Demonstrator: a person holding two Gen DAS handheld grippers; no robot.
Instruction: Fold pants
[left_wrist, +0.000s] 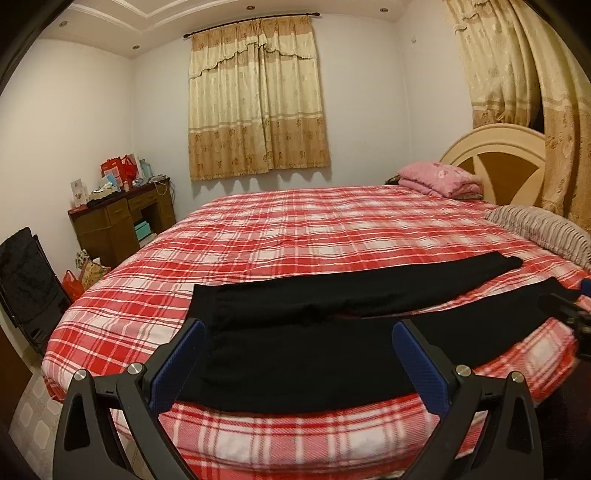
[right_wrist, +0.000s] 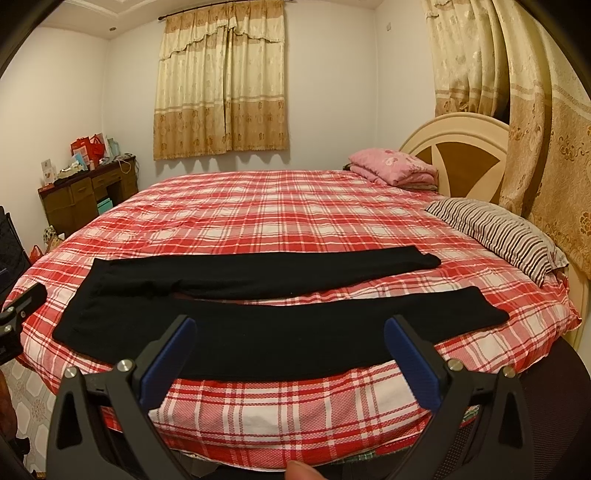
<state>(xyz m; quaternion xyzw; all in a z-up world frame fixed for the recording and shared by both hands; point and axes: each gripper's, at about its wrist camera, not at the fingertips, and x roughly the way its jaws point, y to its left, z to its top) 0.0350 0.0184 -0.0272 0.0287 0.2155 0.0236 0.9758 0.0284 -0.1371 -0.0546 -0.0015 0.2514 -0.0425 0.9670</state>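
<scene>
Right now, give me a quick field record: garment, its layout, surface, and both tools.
garment: black pants, unfolded
layout: legs spread apart, waist at left, cuffs toward the headboard
surface: red plaid bed, near edge
left tool: open, over the waist end, holding nothing
right tool: open, over the near leg, holding nothing
nearby: striped pillow, pink folded quilt

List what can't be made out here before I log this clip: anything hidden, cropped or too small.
- Black pants: near edge of the waist end is hidden behind the left gripper fingers in the left wrist view.
- Right gripper: open, but its body is cut off by the bottom edge.
- Desk clutter: too small to identify in either view.
- Striped pillow: blurred and cropped in the left wrist view.
</scene>
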